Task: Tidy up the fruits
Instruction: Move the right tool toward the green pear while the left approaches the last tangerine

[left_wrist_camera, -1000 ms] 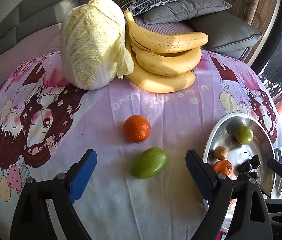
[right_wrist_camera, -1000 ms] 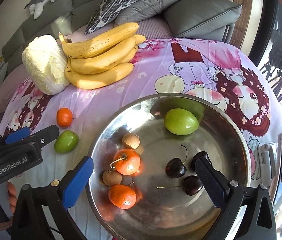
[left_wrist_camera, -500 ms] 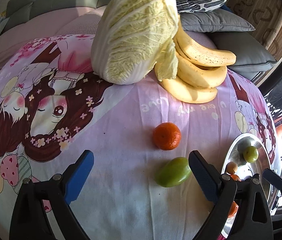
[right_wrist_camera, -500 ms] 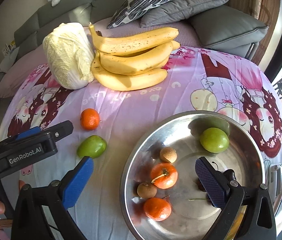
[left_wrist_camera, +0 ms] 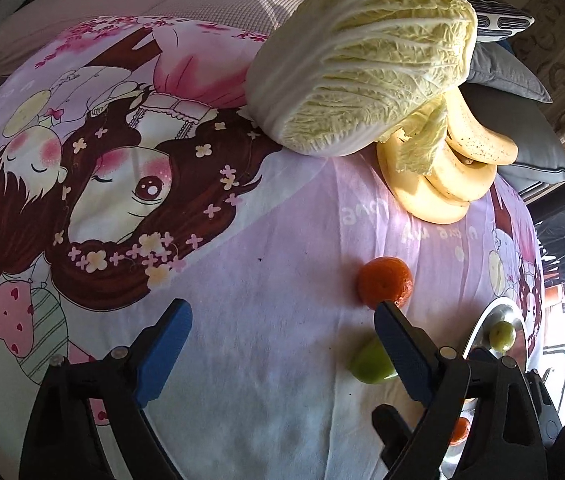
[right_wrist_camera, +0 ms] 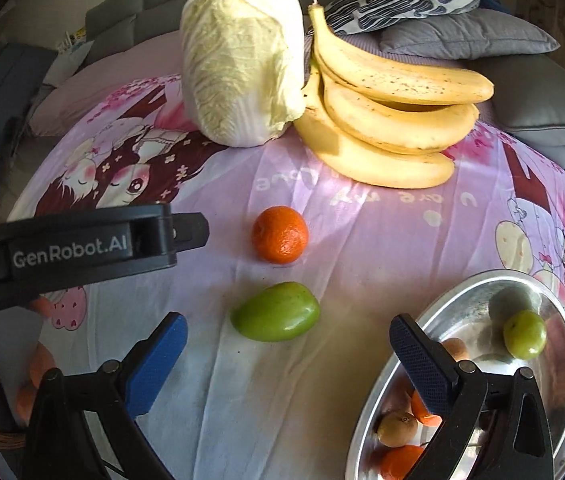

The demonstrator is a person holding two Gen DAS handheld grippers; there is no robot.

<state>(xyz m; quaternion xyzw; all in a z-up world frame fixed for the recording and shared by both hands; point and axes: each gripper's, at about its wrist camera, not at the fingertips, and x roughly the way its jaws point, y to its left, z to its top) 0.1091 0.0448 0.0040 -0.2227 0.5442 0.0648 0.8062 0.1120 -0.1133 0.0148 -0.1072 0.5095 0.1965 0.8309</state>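
Note:
A green mango (right_wrist_camera: 276,312) and an orange mandarin (right_wrist_camera: 280,234) lie loose on the pink cartoon tablecloth (right_wrist_camera: 362,240). My right gripper (right_wrist_camera: 288,354) is open and empty, just short of the mango. A steel plate (right_wrist_camera: 562,408) at the right holds a green fruit (right_wrist_camera: 524,334), mandarins and small brown fruits. My left gripper (left_wrist_camera: 280,338) is open and empty over bare cloth; the mandarin (left_wrist_camera: 384,282) and mango (left_wrist_camera: 368,362) sit by its right finger (left_wrist_camera: 400,350). The left gripper's body also shows in the right wrist view (right_wrist_camera: 82,248).
A napa cabbage (right_wrist_camera: 242,68) and a bunch of bananas (right_wrist_camera: 386,120) lie at the table's far side. Grey and patterned cushions (right_wrist_camera: 462,36) sit on the sofa behind. The plate's edge (left_wrist_camera: 482,324) shows at the right of the left wrist view.
Both grippers have swung left. The right one has left the plate and now faces the mango. The left one has moved off the mango toward the cartoon print.

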